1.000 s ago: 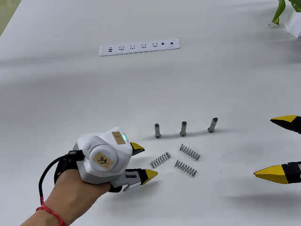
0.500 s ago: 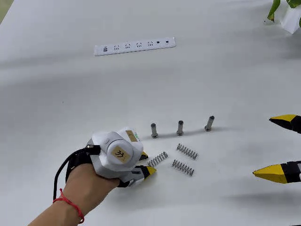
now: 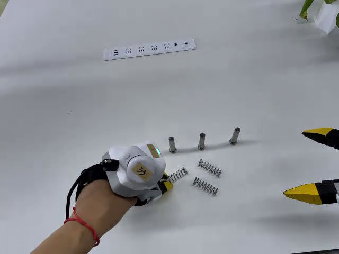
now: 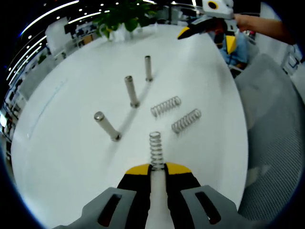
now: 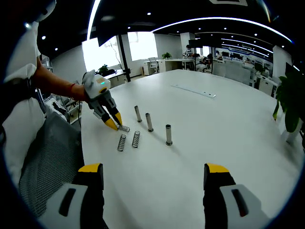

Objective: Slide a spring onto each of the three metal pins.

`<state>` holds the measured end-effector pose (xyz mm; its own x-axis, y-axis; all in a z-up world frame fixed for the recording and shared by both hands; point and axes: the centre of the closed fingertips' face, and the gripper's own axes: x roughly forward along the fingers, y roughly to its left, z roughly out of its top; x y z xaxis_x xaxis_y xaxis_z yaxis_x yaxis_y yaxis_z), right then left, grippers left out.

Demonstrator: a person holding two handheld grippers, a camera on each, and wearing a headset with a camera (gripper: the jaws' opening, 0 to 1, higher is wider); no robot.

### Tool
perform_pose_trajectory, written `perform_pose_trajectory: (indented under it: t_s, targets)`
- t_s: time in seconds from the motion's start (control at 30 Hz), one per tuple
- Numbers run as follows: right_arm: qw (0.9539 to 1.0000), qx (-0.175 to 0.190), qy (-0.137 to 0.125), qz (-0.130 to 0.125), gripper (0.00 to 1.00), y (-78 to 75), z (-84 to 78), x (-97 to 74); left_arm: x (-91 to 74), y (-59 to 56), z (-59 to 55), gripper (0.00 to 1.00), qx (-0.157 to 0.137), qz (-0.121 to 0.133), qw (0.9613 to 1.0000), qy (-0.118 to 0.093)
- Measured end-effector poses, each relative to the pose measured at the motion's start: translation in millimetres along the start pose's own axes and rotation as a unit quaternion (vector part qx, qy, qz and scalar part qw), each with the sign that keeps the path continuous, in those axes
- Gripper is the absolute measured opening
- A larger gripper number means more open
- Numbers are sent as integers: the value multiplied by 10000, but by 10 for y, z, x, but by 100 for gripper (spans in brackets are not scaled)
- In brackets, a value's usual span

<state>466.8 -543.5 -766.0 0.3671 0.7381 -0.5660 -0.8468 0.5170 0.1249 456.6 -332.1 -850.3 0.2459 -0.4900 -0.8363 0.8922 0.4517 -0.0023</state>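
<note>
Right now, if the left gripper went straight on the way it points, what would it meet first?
The nearest spring: the left gripper has its near end between the jaws, apparently pinched. Beyond that spring the table looks free, though depth is unclear.

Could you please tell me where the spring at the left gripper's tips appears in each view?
Head view: spring lower centre, beside the left gripper.
Left gripper view: spring centre, just above the jaws.
Right gripper view: spring left of centre.
Shared landmark: the middle pin.
</note>
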Motion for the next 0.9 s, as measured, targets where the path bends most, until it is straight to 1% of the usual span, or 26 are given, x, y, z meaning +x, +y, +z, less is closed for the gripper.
perform_pose_trajectory:
  t_s: [0.4, 0.6, 0.9]
  targets:
    - [10000, -42, 6, 47, 87, 38, 32, 40, -7, -23, -8, 11, -116, -78, 9998, -118]
    - [10000, -66, 6, 61, 87, 53, 64, 58, -31, -38, -31, 10, -146, -91, 9997, -153]
    - [9999, -81, -4, 97, 86, 92, 91, 89, -82, -55, -42, 10, -268, -118, 9992, -280]
